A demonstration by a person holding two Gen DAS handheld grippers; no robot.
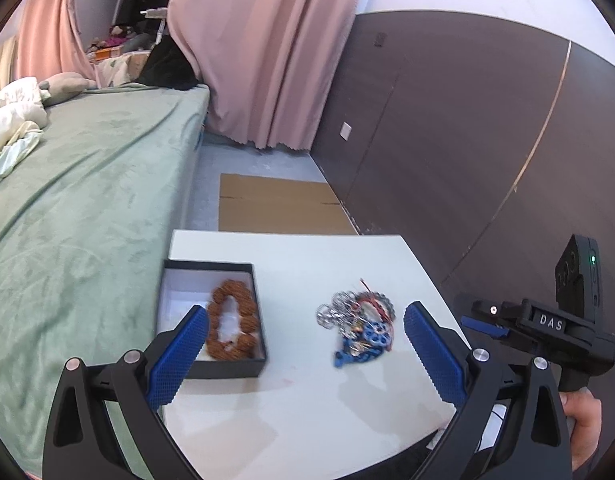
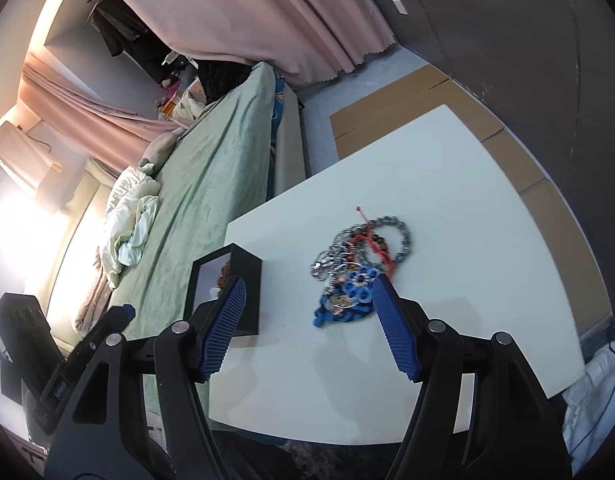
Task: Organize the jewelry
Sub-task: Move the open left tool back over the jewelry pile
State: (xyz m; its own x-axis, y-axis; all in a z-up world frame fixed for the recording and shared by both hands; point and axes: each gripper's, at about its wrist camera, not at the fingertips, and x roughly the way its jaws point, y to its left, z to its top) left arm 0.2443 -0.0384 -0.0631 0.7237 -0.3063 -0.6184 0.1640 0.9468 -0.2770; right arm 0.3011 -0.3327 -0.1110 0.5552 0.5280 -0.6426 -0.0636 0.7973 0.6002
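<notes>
The jewelry pile [image 1: 357, 322], a tangle of silver chains, red cord and blue links, lies loose on the white table [image 1: 307, 400] at centre frame, well apart from the black box [image 1: 211, 320] at lower left. In that box one brown beaded bracelet [image 1: 231, 320] is already stowed, so by the look of it the sorting has only begun and most pieces remain. The left gripper [image 1: 305, 354] stands spread wide and empty, pile and box both ahead of it. In the right wrist view the right gripper [image 2: 307, 328] is parted with nothing held, just short of the pile.
</notes>
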